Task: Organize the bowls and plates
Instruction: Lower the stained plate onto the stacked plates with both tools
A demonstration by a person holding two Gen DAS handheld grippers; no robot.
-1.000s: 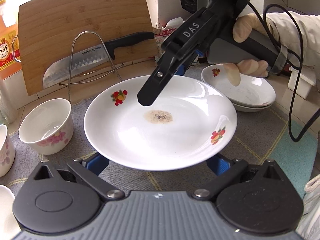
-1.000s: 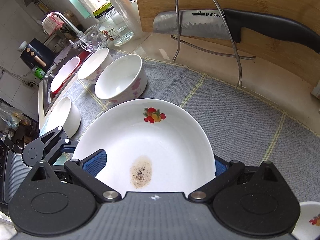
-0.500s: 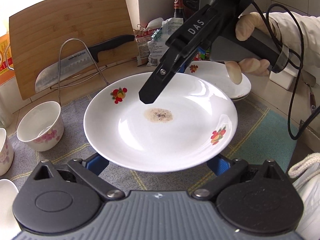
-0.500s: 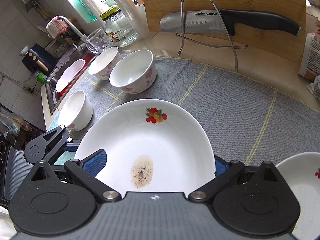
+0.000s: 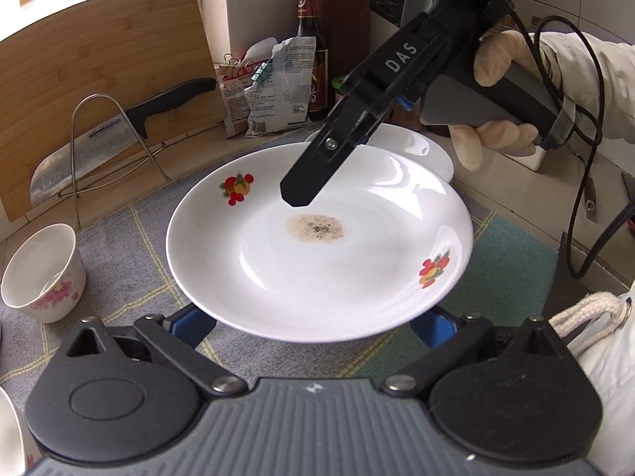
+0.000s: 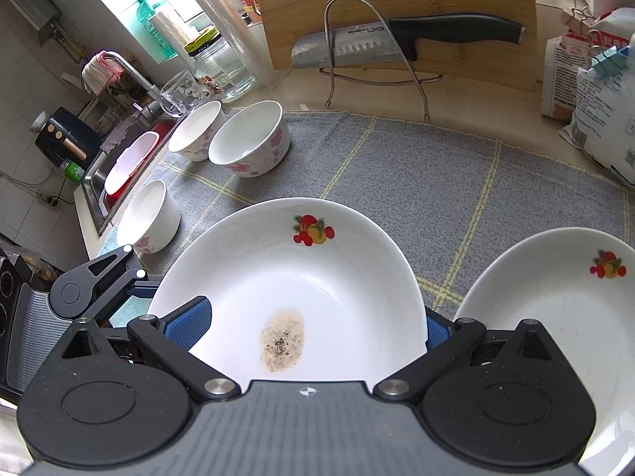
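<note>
A white plate [image 5: 317, 269] with fruit prints and a brown stain is held above the grey mat [image 6: 397, 166]. My right gripper [image 6: 309, 325] is shut on its rim, one black finger [image 5: 305, 186] lying over the plate and the other below it. My left gripper [image 5: 311, 317] sits under the near rim with its jaws wide apart and its blue pads [image 5: 190, 325] beneath the plate; the fingertips are hidden. A stack of matching plates [image 6: 555, 309] sits just right of the held plate. Three flowered bowls [image 6: 248, 142] stand on the mat's left side.
A bamboo cutting board [image 6: 397, 8] leans at the back with a knife [image 6: 397, 35] on a wire rack. Food bags [image 5: 274, 87] and a dark bottle stand behind the plate stack. A sink [image 6: 119, 166] lies at the left. A gloved hand [image 5: 496, 71] holds the right gripper.
Both grippers have carried the plate to the right, away from the bowls. The stack of plates is now close beside and behind the held plate.
</note>
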